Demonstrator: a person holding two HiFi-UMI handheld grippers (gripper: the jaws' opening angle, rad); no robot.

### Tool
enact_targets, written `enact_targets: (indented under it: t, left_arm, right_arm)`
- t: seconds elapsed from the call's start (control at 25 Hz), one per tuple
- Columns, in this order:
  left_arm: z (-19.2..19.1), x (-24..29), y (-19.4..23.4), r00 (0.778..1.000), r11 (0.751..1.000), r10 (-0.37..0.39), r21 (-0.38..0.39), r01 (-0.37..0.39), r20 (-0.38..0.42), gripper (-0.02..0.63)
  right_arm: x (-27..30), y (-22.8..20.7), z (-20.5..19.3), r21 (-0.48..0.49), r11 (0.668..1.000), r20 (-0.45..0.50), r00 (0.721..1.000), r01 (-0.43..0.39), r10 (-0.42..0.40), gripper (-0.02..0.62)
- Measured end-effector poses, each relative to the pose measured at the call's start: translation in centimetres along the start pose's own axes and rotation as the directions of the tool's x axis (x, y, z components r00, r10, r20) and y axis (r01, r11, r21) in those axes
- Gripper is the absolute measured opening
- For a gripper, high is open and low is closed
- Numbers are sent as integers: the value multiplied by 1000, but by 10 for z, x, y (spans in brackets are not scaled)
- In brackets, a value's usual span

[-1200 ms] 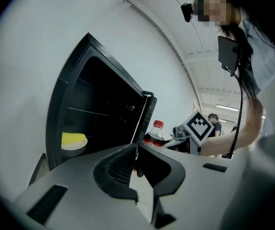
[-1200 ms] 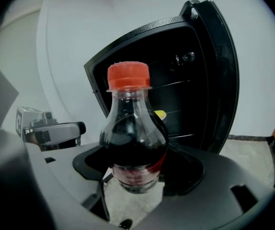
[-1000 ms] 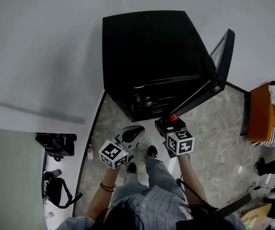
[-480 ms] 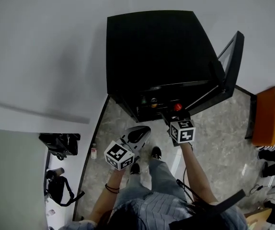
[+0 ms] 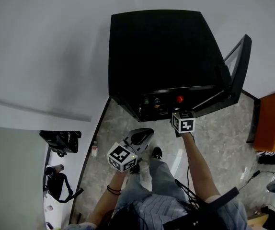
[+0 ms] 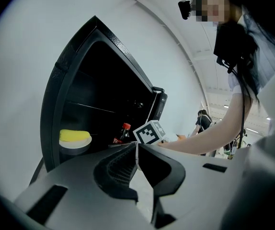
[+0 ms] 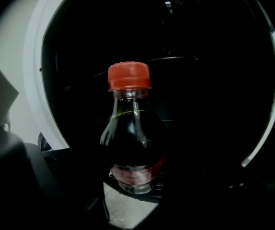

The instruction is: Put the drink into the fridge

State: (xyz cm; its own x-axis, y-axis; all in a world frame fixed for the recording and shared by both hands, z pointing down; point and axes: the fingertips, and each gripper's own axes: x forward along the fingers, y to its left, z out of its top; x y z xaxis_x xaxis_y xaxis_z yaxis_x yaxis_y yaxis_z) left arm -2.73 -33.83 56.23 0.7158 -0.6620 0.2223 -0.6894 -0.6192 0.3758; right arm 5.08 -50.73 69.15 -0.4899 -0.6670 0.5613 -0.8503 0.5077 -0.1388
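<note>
A dark cola bottle (image 7: 132,143) with a red cap (image 5: 179,99) is held upright in my right gripper (image 5: 179,111), which is shut on its lower body (image 7: 133,183). The bottle is at the mouth of the black fridge (image 5: 161,47), whose door (image 5: 238,71) stands open to the right. From the left gripper view the bottle (image 6: 123,133) shows just inside the opening. My left gripper (image 5: 140,135) hangs back over the floor, its jaws shut on nothing (image 6: 136,150).
A bowl with something yellow (image 6: 75,140) sits on a fridge shelf at the left. Small items (image 5: 152,101) stand inside the fridge near the front. Black bags (image 5: 61,140) lie by the left wall, an orange seat (image 5: 271,123) at the right.
My right gripper has carried the bottle forward from in front of the fridge up into its opening. The left gripper has stayed low and shut.
</note>
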Motion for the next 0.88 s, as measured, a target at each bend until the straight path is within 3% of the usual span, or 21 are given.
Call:
enact_targets:
  t: [0.24, 0.88]
  left_arm:
    - [0, 4, 2, 1000, 1000, 7, -7, -7, -2, 6]
    - [-7, 3, 6, 1000, 1000, 17, -13, -17, -26, 6]
  right_arm:
    - [26, -9, -5, -24, 1000, -30, 999, 15, -15, 304]
    - [52, -23, 16, -48, 996, 52, 996, 70, -67, 304]
